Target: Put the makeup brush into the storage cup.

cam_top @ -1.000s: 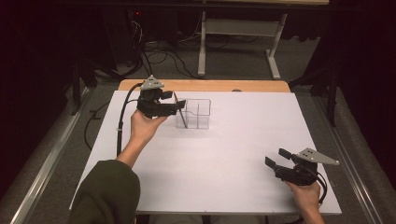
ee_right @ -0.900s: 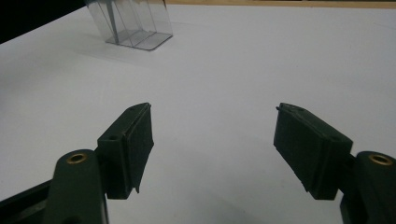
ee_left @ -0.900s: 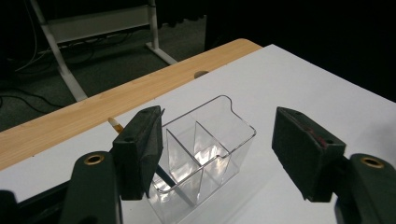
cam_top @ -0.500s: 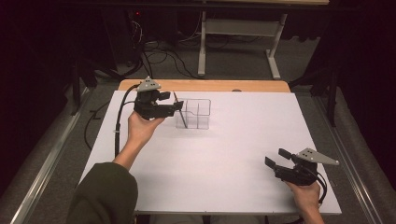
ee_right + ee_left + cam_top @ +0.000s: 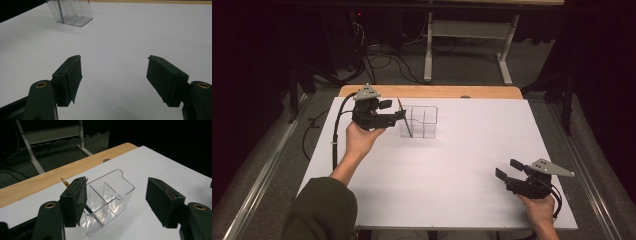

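Observation:
A clear plastic organizer (image 5: 421, 122) with several compartments stands on the white table top (image 5: 452, 170), toward the far left. A pencil (image 5: 405, 119) leans in its left end compartment, top end sticking out. My left gripper (image 5: 393, 110) is open just left of the box, its jaws pointing at it with nothing between them. In the left gripper view the organizer (image 5: 110, 200) sits beyond the open left gripper (image 5: 117, 188), and the pencil (image 5: 65, 182) rises behind the left jaw. My right gripper (image 5: 507, 168) rests open near the front right. The right gripper (image 5: 113, 61) holds nothing, with the organizer (image 5: 73, 12) far off.
A wooden strip (image 5: 437, 91) runs along the table's far edge. Beyond it on the floor are a metal stand (image 5: 462, 45) and loose cables (image 5: 387, 60). White surface stretches between the two grippers. The left gripper's black cable (image 5: 337, 130) hangs over the left edge.
My left gripper has drawn back slightly to the left, away from the organizer. The pencil stays leaning in the box. The right gripper has not moved.

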A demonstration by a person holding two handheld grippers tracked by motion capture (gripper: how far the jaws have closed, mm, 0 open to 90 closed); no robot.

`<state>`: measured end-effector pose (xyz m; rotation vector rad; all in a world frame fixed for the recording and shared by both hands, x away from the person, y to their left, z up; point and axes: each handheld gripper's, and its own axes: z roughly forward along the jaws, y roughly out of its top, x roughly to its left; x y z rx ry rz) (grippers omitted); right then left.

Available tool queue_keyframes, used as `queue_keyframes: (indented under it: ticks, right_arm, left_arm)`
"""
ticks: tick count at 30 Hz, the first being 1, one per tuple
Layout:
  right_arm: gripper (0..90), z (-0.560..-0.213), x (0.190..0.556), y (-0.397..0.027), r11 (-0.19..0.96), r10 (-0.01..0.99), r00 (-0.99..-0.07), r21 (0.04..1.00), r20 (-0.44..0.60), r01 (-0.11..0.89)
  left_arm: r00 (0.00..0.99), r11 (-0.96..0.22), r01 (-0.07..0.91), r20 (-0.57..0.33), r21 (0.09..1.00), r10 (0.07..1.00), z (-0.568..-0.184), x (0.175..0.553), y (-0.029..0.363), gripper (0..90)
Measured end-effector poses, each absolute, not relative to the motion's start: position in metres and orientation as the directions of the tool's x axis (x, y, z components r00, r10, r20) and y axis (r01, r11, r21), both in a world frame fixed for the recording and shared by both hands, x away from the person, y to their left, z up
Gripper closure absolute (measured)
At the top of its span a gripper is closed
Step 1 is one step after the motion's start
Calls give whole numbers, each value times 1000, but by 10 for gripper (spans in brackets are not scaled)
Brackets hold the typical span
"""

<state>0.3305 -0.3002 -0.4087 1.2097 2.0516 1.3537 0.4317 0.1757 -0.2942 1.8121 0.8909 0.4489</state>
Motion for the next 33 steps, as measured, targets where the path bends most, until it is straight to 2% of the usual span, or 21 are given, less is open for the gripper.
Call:
queue_keyframes:
  ticks: [19,27,33]
  right_arm:
    - [304,-409,330,-300,159,828,-546,880,129,448]
    - [304,-409,331,-299,159,827,-548,880,129,447]
    - [304,-409,331,-299,160,827,-547,880,127,447]
  left_arm:
    - [650,-186,367,-109,911,752,-295,423,186,339]
    - [645,-213,349,-69,912,761,-296,417,188,336]
    - [647,-204,351,-79,914,759,-296,414,191,335]
